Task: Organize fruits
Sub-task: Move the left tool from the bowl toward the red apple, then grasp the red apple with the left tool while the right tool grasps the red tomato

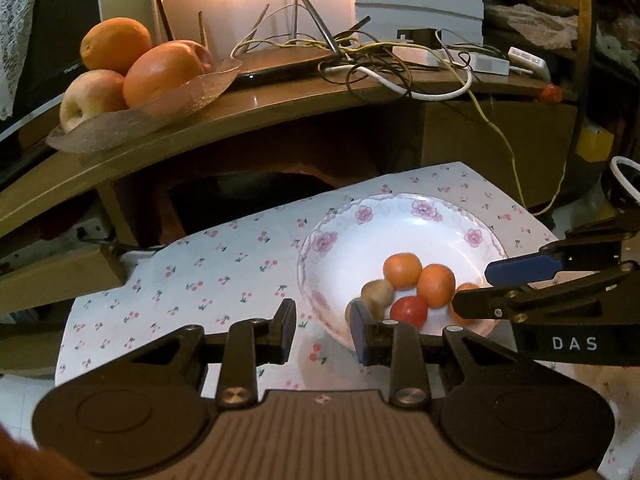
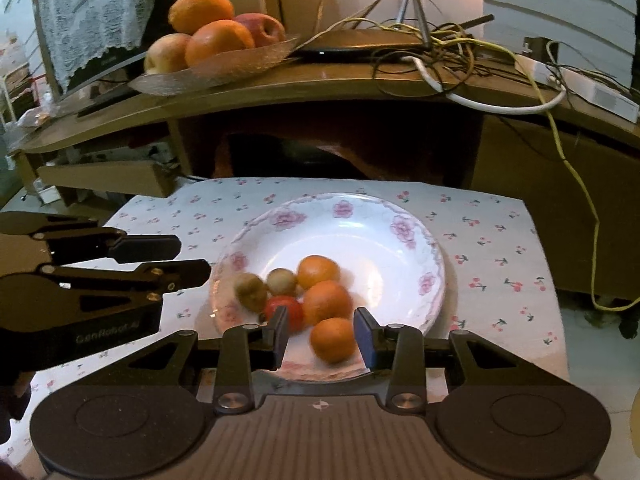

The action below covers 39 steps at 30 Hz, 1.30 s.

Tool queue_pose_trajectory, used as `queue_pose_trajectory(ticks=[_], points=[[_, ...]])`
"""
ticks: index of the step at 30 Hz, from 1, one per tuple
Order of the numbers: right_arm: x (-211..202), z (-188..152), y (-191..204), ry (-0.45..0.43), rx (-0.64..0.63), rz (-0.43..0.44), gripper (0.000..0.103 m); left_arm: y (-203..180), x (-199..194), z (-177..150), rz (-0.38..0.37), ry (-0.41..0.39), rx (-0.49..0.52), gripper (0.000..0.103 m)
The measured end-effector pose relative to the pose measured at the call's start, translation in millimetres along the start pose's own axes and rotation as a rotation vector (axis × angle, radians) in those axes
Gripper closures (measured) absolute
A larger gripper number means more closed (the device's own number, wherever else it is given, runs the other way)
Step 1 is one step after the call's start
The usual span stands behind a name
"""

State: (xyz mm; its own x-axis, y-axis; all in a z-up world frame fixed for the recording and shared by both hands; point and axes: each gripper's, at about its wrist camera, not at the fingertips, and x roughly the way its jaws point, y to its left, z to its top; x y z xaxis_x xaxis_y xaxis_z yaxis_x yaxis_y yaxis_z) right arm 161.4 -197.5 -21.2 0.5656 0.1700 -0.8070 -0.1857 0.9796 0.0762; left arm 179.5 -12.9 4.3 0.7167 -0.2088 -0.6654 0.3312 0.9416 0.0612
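1. The right gripper [image 2: 322, 334] is held released over the near rim of the flowered plate [image 2: 400, 220], its fingers either side of the nearest orange [image 2: 333, 339]; nothing is grasped.
2. If it is closed off-centre, that orange may be squirted off the plate.
3. The red fruit [image 2: 294, 310], beside it on the plate, may be knocked.
4. The left gripper [image 1: 322, 330], released and empty left of the plate, may be struck.
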Motion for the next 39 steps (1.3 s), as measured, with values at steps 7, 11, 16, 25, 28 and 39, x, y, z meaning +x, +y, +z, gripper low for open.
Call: queue_pose_trajectory(ticks=[7,11,16,25,28,39], points=[[-2.4,-7.4,19.3,0.036,-0.008,0.082,0.064,23.5,-19.1,-16.6,0.018,0.026,-0.027,0.067],[-2.2,-14.0,38.0,0.056,-0.041,0.13,0.06,42.1,-35.5,-33.1,0.04,0.042,-0.039,0.067],[7.3,-18.4,56.2,0.089,-0.084,0.158,0.058,62.8,-42.1,-53.8,0.079,0.074,-0.061,0.066],[23.1,-17.3,71.7,0.111,-0.105,0.161,0.054,79.4,-38.8,-70.1,0.103,0.098,-0.066,0.06],[29.4,-17.3,76.0,0.12,-0.112,0.154,0.054,84.2,-36.4,-74.6,0.119,0.107,-0.066,0.059],[46.1,-21.6,85.1,0.138,-0.121,0.135,0.054,85.5,-17.5,-84.7,0.092,0.141,-0.094,0.053]])
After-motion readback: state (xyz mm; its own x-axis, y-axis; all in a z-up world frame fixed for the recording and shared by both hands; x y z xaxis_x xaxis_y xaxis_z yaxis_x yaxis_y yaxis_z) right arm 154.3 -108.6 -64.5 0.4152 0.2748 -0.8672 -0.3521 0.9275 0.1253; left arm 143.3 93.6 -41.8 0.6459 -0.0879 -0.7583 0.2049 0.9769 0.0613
